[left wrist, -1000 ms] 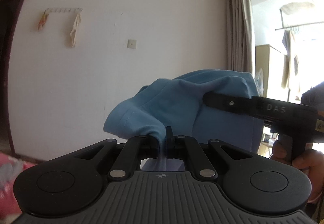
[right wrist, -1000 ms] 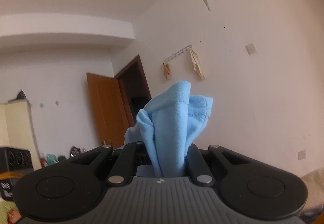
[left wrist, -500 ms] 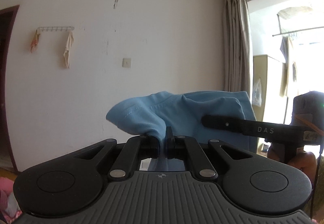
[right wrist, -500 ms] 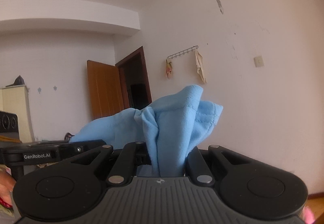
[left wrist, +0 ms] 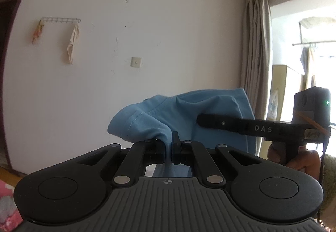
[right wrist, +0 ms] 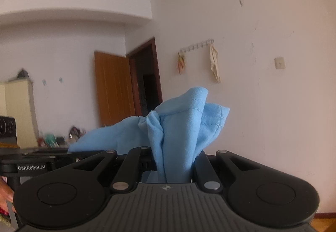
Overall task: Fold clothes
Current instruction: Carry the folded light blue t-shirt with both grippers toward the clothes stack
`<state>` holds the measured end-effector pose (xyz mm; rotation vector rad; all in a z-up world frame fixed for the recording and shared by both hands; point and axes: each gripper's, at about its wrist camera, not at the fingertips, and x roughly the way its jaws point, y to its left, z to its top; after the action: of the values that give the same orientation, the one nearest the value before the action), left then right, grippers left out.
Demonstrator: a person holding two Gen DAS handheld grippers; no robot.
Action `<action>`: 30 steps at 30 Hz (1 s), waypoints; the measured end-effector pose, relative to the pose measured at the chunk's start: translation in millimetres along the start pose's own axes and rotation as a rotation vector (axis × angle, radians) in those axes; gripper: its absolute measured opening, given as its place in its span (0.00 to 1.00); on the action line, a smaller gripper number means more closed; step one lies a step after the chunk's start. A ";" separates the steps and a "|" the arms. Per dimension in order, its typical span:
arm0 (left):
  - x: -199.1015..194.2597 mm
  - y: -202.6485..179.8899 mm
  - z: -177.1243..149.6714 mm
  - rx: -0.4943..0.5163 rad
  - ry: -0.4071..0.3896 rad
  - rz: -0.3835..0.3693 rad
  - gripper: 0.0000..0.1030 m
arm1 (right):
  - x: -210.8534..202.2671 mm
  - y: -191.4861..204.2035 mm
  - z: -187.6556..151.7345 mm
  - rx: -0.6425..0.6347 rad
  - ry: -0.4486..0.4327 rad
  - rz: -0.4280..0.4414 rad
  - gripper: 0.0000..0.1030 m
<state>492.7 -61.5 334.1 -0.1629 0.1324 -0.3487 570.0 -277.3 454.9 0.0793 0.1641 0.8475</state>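
Cloth filled the middle of both wrist views: a light blue garment (left wrist: pixel 184 114), held up in the air in front of a white wall (left wrist: pixel 168 43) rather than lying on any surface. The left gripper (left wrist: pixel 169 149) had its two black fingers drawn almost together, with a thin fold of the blue fabric pinched in the narrow gap and a hemmed edge bulging up and to the left of that pinch. To the right of the garment in the left wrist view, the right gripper (left wrist: pixel 241 125) reached in sideways, its long black finger marked "DAS" lying across the cloth, and the person's hand (left wrist: pixel 298 158) wrapped its handle below.

From the right wrist view, the right gripper (right wrist: pixel 175 167) clamped a thicker bunch of the garment (right wrist: pixel 184 127); its fingers stood wider apart, with the gathered cloth filling the space between them and rising in a stitched peak above. Left of the garment there, the left gripper (right wrist: pixel 42 158) showed as a black bar lettered "GenRobot.AI", and the fabric stretched down toward it.

Behind the garment, a hook rail (right wrist: pixel 196 46) hung on the wall with two small cloths, a wooden door (right wrist: pixel 113 89) stood open to its left, and a curtain (left wrist: pixel 255 53) hung to the right of the garment in the left wrist view.
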 end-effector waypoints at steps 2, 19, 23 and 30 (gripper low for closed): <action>13.2 13.0 -3.3 -0.029 0.012 -0.016 0.03 | 17.1 -7.5 -1.2 0.014 0.027 -0.011 0.09; 121.4 64.3 -105.8 -0.246 0.146 0.211 0.03 | 186.0 -137.8 -104.4 0.283 0.214 0.064 0.09; 149.6 62.2 -142.2 -0.332 0.189 0.319 0.03 | 224.4 -187.0 -136.3 0.286 0.289 0.173 0.09; 191.8 59.0 -195.5 -0.516 0.201 0.457 0.02 | 284.6 -239.0 -171.7 0.138 0.453 0.356 0.09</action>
<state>660.1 -100.4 112.8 -0.5966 0.4505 0.1343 901.5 -220.3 221.5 0.0447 0.6483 1.2014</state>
